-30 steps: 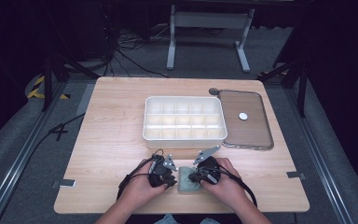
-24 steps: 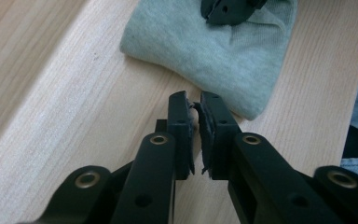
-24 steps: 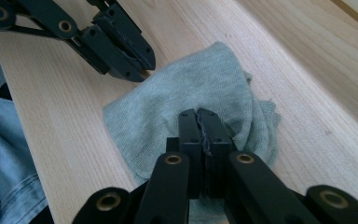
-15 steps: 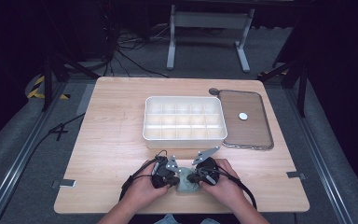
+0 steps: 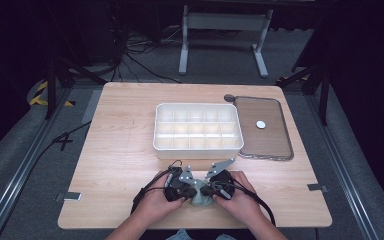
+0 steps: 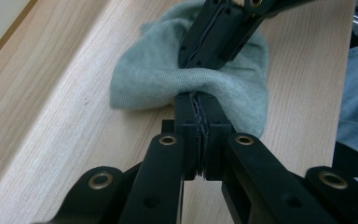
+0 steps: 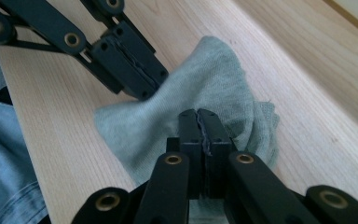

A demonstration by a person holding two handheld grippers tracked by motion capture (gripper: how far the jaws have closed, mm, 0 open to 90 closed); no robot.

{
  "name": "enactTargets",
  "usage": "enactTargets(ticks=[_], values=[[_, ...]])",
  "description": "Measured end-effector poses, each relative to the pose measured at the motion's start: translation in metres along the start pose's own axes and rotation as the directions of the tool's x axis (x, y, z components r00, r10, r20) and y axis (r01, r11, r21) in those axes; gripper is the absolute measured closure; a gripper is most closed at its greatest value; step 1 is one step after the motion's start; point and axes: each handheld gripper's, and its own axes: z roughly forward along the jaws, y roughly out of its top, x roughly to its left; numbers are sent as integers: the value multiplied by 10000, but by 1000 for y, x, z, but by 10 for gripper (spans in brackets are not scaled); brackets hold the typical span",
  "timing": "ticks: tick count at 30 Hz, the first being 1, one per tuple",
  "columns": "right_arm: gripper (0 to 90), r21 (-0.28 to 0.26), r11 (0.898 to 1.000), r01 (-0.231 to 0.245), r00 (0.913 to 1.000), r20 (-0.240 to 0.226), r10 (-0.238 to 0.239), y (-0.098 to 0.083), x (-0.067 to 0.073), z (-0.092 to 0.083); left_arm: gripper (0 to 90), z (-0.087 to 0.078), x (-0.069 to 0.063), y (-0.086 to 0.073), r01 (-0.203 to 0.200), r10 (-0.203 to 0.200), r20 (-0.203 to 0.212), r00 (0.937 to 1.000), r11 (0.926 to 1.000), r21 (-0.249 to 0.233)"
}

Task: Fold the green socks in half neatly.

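Closing over the last second, the left hand-held gripper [image 6: 200, 109] now pinches the grey-green sock [image 6: 158, 81] – bunched, lying crosswise on the bench [image 5: 120, 150] – opposite the right hand-held gripper [image 7: 199, 122], also clamped on it.

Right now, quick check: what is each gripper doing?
Left gripper: shut on the small grey-green fabric sock, pinching its edge.
Right gripper: shut on the same sock, gripping its other side.

No text, label, brand, number or sign can be read in any of the pictures: nothing legible stands on the bench [image 5: 130, 150], the white compartment box [image 5: 198, 127], the grey-green cloth [image 6: 168, 79] or the flat lid [image 5: 265, 127] beside that box.
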Motion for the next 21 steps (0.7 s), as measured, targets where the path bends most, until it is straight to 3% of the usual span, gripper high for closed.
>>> enactTargets(ticks=[9,13,19,21], values=[[889,-335,9990,292,9996,79,-289,0,4,3,881,-2,0,-1,-83,86,-185,9998,9998,166],[813,-567,9983,110,9999,-121,-117,0,1,-4,900,-3,1,-2,-16,20,-260,9997,9999,151],[829,-1347,9906,-247,9989,-424,191,-1,-5,-33,900,-2,1,-2,-23,30,-245,9997,9997,260],[851,-1405,9886,-547,9984,-231,520,-7,-13,-47,900,-2,0,-3,-26,33,-278,9996,9996,264]])
